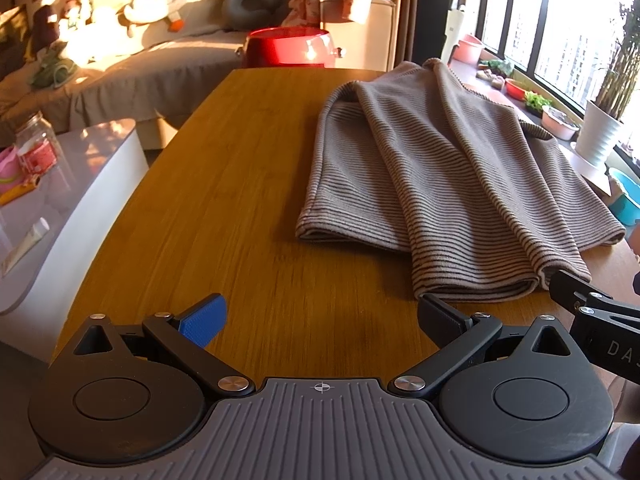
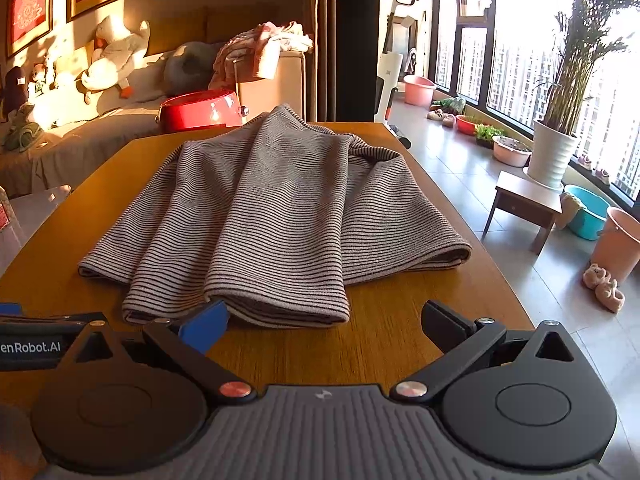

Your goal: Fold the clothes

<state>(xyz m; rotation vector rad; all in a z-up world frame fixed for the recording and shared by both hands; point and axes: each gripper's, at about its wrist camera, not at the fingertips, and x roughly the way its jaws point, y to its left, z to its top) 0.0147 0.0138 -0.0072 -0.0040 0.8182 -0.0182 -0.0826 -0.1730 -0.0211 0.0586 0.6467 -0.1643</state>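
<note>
Lying partly folded on the wooden table [image 2: 392, 344], the striped garment [image 2: 276, 208] faces both hand-held grippers, jaws apart

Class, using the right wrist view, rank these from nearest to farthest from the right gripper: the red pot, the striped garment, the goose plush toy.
1. Striped garment: on the table just ahead of the right gripper.
2. Red pot: beyond the table's far edge, left.
3. Goose plush toy: on the sofa, far left.

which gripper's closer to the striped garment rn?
Right. Right gripper sits just before the striped garment's near hem; left gripper is off its left side, over bare table.
</note>
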